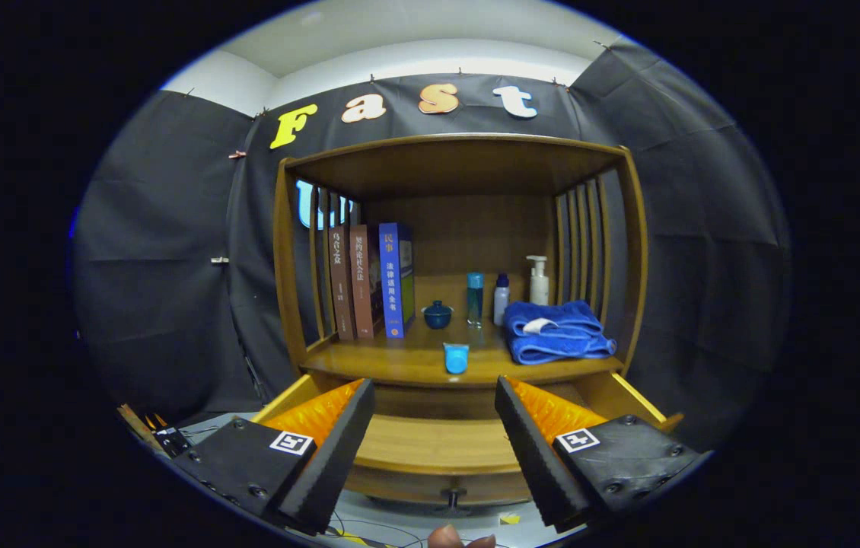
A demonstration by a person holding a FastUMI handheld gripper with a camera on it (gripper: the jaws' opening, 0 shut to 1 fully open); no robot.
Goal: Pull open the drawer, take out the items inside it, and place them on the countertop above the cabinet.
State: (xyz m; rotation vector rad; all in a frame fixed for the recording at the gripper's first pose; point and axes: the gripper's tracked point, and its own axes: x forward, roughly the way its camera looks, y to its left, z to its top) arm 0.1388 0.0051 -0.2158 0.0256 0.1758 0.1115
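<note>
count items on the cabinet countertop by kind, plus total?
Upright hardcover books: 3
Plastic bottles (teal, white-and-blue, white pump): 3
Dark blue lidded ceramic bowl: 1
Small light-blue plastic cup: 1
Folded blue towel: 1
Total: 9
Tongs open, empty.

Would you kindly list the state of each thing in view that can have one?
drawer: pulled open, visible part bare
tongs: open, holding nothing, above the drawer
small blue cup: on the countertop near its front edge
blue towel: folded, lying flat
books: upright, side by side
pump bottle: upright
lidded blue bowl: lid on
</note>
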